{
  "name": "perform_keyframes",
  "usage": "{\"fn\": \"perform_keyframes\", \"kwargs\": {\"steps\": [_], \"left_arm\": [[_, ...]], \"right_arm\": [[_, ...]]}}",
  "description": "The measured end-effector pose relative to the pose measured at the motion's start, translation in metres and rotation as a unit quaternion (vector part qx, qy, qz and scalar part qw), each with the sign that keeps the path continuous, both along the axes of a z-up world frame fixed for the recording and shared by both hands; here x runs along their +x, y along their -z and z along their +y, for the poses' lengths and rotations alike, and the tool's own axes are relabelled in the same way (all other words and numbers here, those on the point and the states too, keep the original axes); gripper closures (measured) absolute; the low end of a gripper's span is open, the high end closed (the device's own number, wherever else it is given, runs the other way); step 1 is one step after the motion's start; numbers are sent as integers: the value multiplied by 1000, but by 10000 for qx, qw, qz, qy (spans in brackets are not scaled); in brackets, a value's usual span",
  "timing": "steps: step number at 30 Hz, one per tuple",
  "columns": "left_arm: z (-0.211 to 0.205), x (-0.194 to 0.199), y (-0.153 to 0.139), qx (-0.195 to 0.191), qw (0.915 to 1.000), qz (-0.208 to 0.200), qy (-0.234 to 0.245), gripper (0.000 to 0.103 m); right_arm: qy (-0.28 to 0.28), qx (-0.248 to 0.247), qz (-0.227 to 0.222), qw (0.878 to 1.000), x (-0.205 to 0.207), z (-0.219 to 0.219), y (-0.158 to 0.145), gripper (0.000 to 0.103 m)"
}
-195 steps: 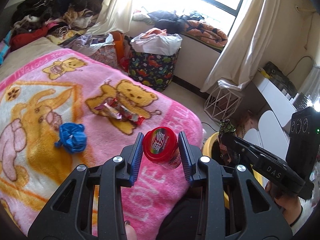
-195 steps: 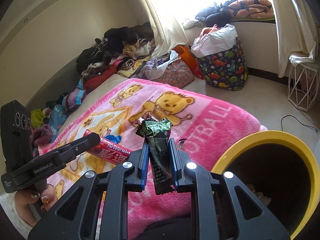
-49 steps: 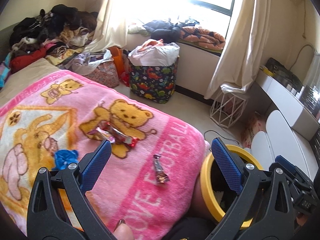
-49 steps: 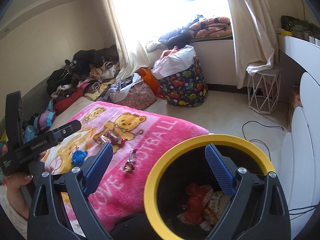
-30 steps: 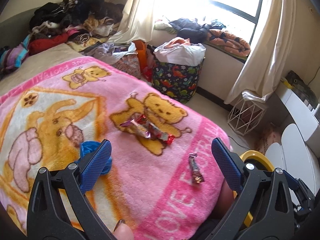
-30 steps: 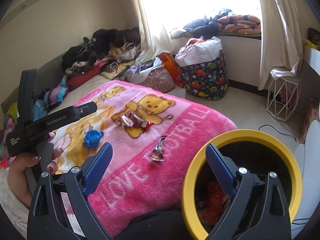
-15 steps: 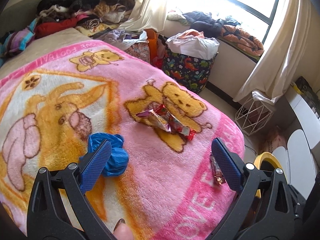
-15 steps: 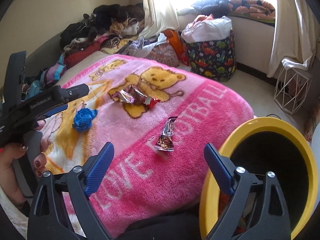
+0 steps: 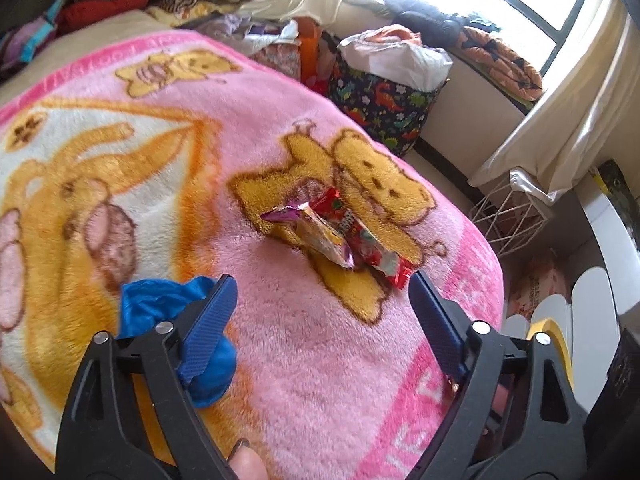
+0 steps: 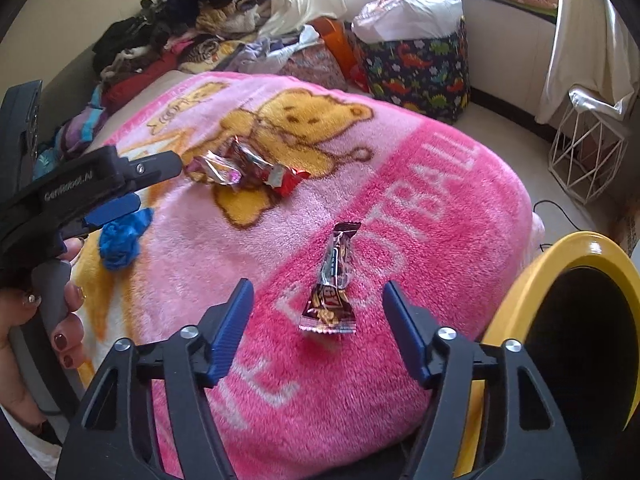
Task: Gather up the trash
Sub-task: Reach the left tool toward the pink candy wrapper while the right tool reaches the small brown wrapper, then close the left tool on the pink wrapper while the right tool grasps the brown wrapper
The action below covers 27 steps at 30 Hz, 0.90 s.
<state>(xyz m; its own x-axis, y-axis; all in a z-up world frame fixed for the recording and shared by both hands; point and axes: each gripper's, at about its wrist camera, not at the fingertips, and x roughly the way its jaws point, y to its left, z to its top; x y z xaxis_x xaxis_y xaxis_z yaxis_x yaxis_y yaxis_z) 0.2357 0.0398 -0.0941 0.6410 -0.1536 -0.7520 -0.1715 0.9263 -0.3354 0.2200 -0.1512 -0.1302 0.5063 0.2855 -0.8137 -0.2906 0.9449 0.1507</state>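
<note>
The blanket filling the middle of both views is thick, fuzzy fleece, matt and napped. The brown candy wrapper at lower centre of the right wrist view is glossy, crinkled foil, as are the two snack wrappers at centre of the left wrist view. The blue wad at lower left looks like thin crumpled plastic. The bin rim at right is smooth, shiny yellow plastic.

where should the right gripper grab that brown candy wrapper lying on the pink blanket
Grip the brown foil candy wrapper across its narrow middle, coming straight down from above. It lies flat and lengthwise between the open right gripper fingers on the soft pink blanket, so closing across its width should pinch it.
</note>
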Motion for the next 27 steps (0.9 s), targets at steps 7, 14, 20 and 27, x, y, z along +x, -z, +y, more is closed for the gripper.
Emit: {"fn": "perform_keyframes", "kwargs": {"steps": [7, 14, 20, 27], "left_arm": [[10, 28, 17, -258, 9992, 213, -196, 35], [18, 45, 27, -611, 9968, 330, -387, 42], [22, 54, 35, -808, 9941, 439, -574, 55], [21, 59, 40, -918, 9925, 518, -619, 82]], "right_arm": [[-4, -246, 257, 9994, 15, 13, 15, 55], [-13, -471, 412, 9980, 21, 20, 30, 79], [-201, -369, 420, 9982, 12, 20, 31, 83], [-416, -61, 489, 9979, -7, 22, 27, 84]]}}
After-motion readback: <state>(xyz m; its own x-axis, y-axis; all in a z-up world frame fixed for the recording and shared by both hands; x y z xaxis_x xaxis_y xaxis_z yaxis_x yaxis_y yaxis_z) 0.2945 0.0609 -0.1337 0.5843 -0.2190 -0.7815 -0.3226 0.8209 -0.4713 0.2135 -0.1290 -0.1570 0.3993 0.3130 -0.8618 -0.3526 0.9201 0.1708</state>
